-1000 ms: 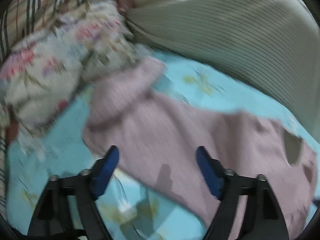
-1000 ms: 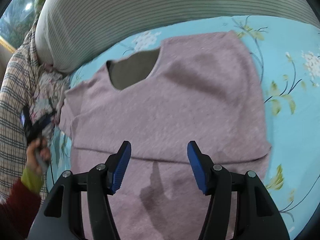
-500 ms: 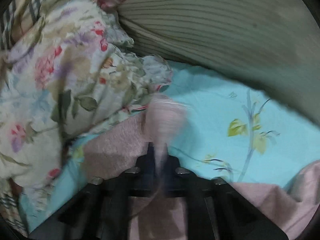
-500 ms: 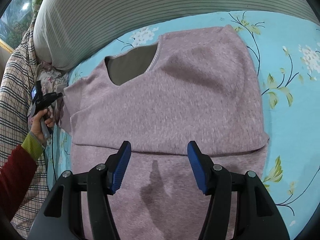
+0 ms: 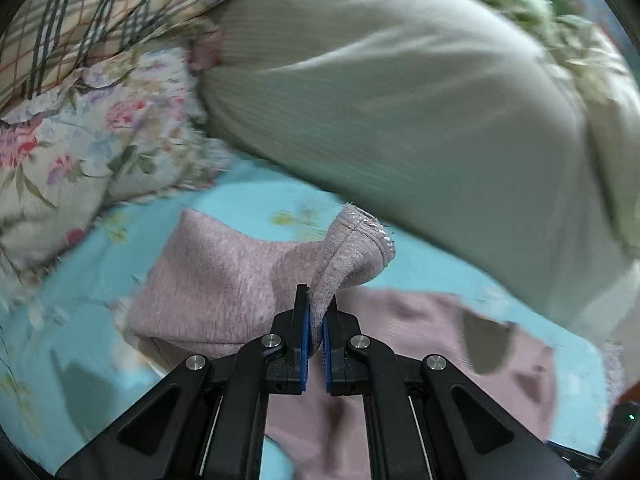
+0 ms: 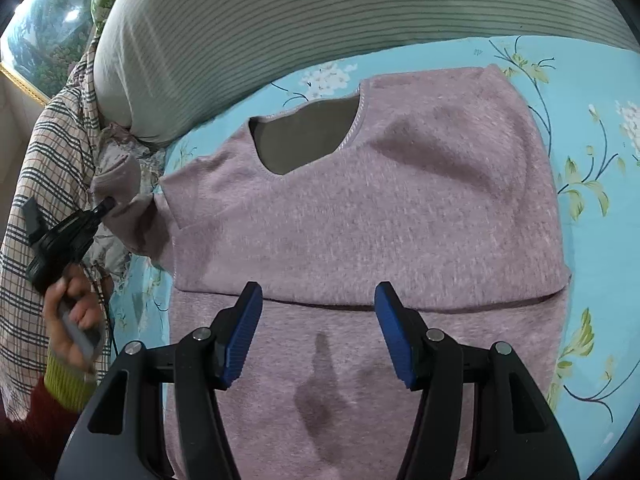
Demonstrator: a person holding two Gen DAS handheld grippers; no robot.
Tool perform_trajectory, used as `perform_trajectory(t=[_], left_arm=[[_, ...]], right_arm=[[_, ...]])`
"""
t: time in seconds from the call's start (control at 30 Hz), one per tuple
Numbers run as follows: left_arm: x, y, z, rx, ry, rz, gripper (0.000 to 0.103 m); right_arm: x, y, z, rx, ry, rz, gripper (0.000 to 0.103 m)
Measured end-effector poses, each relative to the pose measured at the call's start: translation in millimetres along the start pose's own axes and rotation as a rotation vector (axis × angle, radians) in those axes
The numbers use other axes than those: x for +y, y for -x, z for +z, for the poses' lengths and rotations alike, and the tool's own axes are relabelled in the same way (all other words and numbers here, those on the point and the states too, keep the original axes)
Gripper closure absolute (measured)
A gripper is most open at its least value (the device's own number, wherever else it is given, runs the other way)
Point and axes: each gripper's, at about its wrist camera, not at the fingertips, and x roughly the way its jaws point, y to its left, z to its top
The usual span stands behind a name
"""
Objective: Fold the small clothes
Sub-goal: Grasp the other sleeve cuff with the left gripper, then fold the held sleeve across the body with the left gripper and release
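Centrally, a small mauve knit sweater (image 6: 400, 208) is lying flat on a turquoise bedsheet (image 6: 592, 120) printed with pale blossoms and green leaves. Its neckline is pointing toward the far side, showing a grey lining inside, and its near hem is lying doubled over the body, making a straight crease across the width. No brand, label or readable writing is showing on the sweater or the bedding, and no container is in sight.

At the left side of the sweater, the sleeve (image 5: 352, 240) is being lifted off the sheet, its stitched cuff drooping over. The left gripper (image 5: 315, 320) is clenching this sleeve, with the fabric pinched tight between its blue pads. In the right wrist view this same gripper (image 6: 106, 204) is appearing at the far left, held by a hand (image 6: 76, 320) coming out of a dark red sleeve with a yellow-green cuff.

The right gripper (image 6: 318, 332) is hovering over the near, folded part of the sweater, its blue-padded jaws standing apart with nothing between them.

Beyond the sweater, a large pale striped cushion (image 6: 320, 20) is lying along the far edge. To the left, a crumpled floral cloth (image 5: 80, 152) and a plaid cloth (image 6: 36, 184) are heaped beside it.
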Motion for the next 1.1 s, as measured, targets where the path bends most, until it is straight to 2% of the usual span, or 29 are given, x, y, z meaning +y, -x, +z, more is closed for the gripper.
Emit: perform_trajectory(t=[0.13,0.23,0.33,0.5,0.7,0.77,0.83,0.93,1.03,1.1], left_arm=[[-58.9,14.7,-29.9,0.033,-0.039,-0.129,0.099],[-109.7,1.7,-59.9,0.112,-0.104,-0.215,0.099],[-149.7,-19.1,-86.5,0.184,-0.148,-0.264,0.099],[-207.5,-56.7,-124.5,0.268,-0.200,-0.313,0.099],[-241.2,-98.5,-158.9,0.357,-0.326,-0.312,0.099],[-246.5,-105.4,-172.5,0.402,-0.369,-0.295,0.090],[-239.5,-104.9,-177.8,0.426,-0.371,-0.293,0.082],[-213.4,-85.2,-178.4,0.423,-0.343,-0.296,0.057],[-175.6,-60.1,-174.1,0.394,-0.311,-0.256,0.050],[-136.5,-46.4,-164.7,0.363,-0.261,-0.172,0.050]], right_arm=[[-10.2,8.4,-2.8,-0.021,-0.039,0.002,0.043],[-22.5,18.3,-1.9,-0.046,-0.081,0.005,0.043],[-34.6,27.9,-1.4,-0.074,-0.108,-0.013,0.043],[-61.9,39.6,0.8,-0.106,-0.178,-0.040,0.043],[-71.8,38.5,7.0,-0.108,-0.200,-0.050,0.043],[-70.4,35.2,10.6,-0.104,-0.192,-0.041,0.043],[-67.0,30.1,14.4,-0.098,-0.180,-0.032,0.043],[-55.6,14.2,21.0,-0.081,-0.163,-0.011,0.043],[-46.7,-11.4,26.2,-0.032,-0.162,-0.008,0.043],[-44.1,-25.4,28.2,-0.011,-0.166,-0.023,0.043]])
